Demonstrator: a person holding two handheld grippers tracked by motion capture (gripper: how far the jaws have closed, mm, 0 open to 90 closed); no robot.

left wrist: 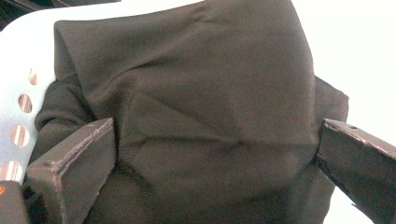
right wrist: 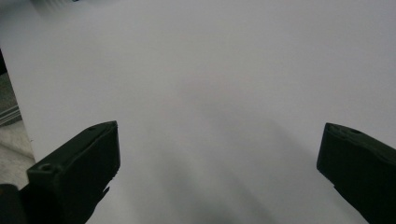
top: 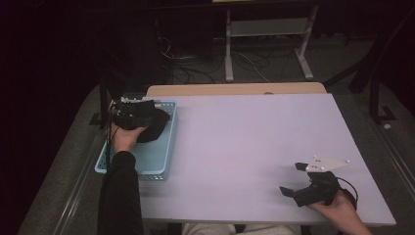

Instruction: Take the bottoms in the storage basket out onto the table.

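At the frame's left, I am holding my left tool wide open around the dark cloth bunched in the blue basket; my right tool, open and empty, is idling over the counter at lower right.

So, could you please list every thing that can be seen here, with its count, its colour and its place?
cloth: one, black, bunched in the far end of the basket, between the open jaws of the left gripper
basket: one, light blue plastic with holes in its wall, at the left edge of the table
table: one, white top on a wooden board, in the middle of the high view
metal frame: one, white, on the floor beyond the table
cables: several, dark and white, on the floor beyond the table
left gripper: one, black, over the basket, jaws open
right gripper: one, black with a grey plate, at the near right of the table, jaws open
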